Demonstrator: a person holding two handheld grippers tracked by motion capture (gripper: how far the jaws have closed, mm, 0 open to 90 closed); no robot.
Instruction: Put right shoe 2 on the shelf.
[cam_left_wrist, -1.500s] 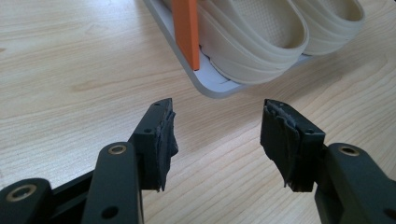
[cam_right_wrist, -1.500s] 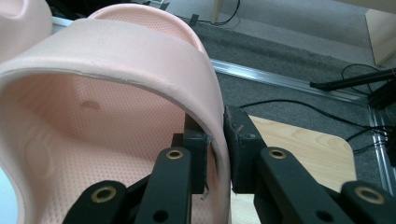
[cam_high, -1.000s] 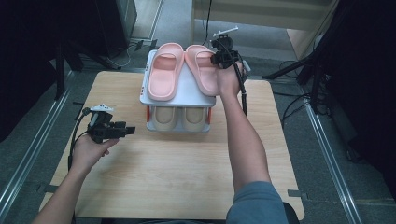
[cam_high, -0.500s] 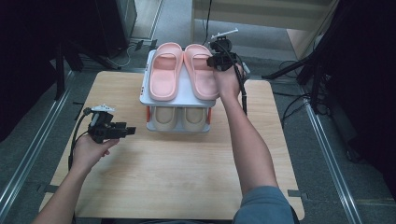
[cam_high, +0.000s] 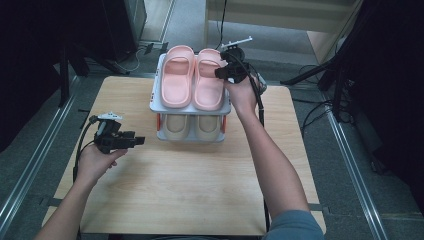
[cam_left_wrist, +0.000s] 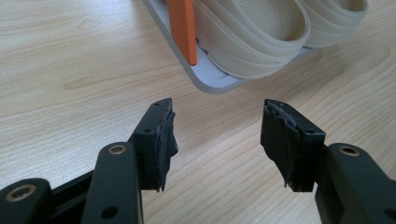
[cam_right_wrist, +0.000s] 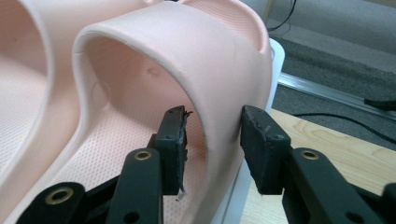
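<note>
Right gripper (cam_right_wrist: 212, 149) straddles the strap of the right pink slipper (cam_high: 209, 80) on the rack's top shelf (cam_high: 156, 102); its jaws have just been opening and the pads stand just off the strap, so the slipper looks placed. Finish spreading before backing straight off, or the strap snags and drags it askew; left gripper (cam_left_wrist: 217, 140) hangs spread and empty over the table (cam_high: 190, 190), near the beige slippers (cam_high: 192, 127) below.
</note>
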